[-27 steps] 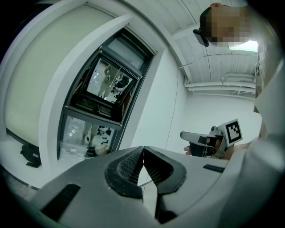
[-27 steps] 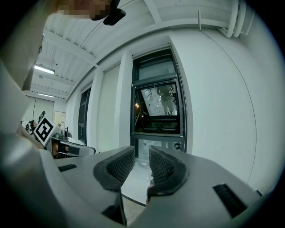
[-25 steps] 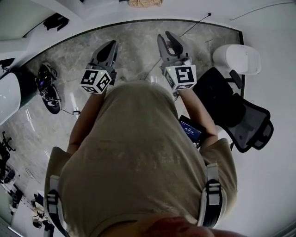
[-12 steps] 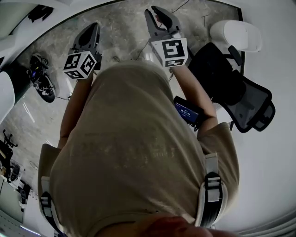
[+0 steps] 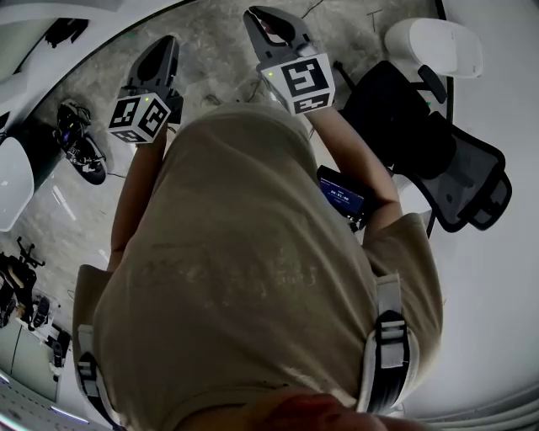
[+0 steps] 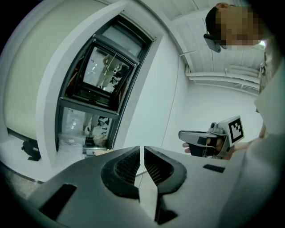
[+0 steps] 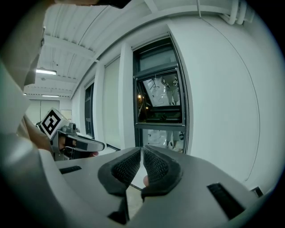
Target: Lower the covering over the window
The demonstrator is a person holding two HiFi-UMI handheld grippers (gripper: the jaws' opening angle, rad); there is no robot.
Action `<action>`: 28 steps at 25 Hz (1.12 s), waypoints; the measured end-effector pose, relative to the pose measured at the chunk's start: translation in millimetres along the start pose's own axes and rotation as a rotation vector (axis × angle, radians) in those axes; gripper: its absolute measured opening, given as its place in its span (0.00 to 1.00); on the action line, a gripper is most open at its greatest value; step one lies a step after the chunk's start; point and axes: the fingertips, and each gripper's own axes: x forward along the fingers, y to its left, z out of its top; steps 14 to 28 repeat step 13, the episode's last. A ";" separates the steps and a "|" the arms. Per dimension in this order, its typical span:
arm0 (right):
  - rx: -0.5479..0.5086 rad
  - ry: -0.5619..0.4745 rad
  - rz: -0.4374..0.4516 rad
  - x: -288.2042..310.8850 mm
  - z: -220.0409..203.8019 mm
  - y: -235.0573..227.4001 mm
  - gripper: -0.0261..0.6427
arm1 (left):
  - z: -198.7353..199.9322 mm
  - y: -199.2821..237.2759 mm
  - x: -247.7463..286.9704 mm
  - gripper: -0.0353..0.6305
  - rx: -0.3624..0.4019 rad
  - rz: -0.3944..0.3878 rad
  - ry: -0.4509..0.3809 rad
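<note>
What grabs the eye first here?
Two hand-held grippers with black-and-white marker cubes, left gripper and right gripper, reach out ahead of the person's beige shirt. Both seem shut on a thin cord; the right one's jaws have just closed. Beyond them stands a tall dark-framed window.

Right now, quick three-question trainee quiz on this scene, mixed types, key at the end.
1. True or false: the left gripper has its jaws wide apart.
2. What stands to the right of the person? A ladder; B chair; C bucket.
3. Is the window glass hidden or showing?
Key: 1 false, the jaws are together. 2 B. 3 showing.
</note>
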 end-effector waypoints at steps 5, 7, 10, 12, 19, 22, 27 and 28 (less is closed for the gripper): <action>0.041 -0.014 0.039 -23.5 -7.6 -28.4 0.06 | 0.0 -29.9 38.5 0.12 -0.093 -0.022 -0.007; 0.052 -0.025 0.056 -33.3 -10.6 -38.6 0.06 | -1.1 -44.6 51.5 0.16 -0.113 -0.026 -0.020; 0.067 -0.038 0.067 -35.0 -14.5 -56.6 0.06 | 0.7 -56.8 71.2 0.19 -0.130 -0.029 -0.039; 0.084 -0.036 0.074 -31.8 -17.9 -66.8 0.06 | 2.6 -60.9 82.1 0.19 -0.152 -0.033 -0.053; 0.092 -0.035 0.078 -30.1 -19.8 -71.6 0.06 | 3.5 -62.9 87.1 0.20 -0.165 -0.036 -0.061; 0.092 -0.035 0.078 -30.1 -19.8 -71.6 0.06 | 3.5 -62.9 87.1 0.20 -0.165 -0.036 -0.061; 0.092 -0.035 0.078 -30.1 -19.8 -71.6 0.06 | 3.5 -62.9 87.1 0.20 -0.165 -0.036 -0.061; 0.092 -0.035 0.078 -30.1 -19.8 -71.6 0.06 | 3.5 -62.9 87.1 0.20 -0.165 -0.036 -0.061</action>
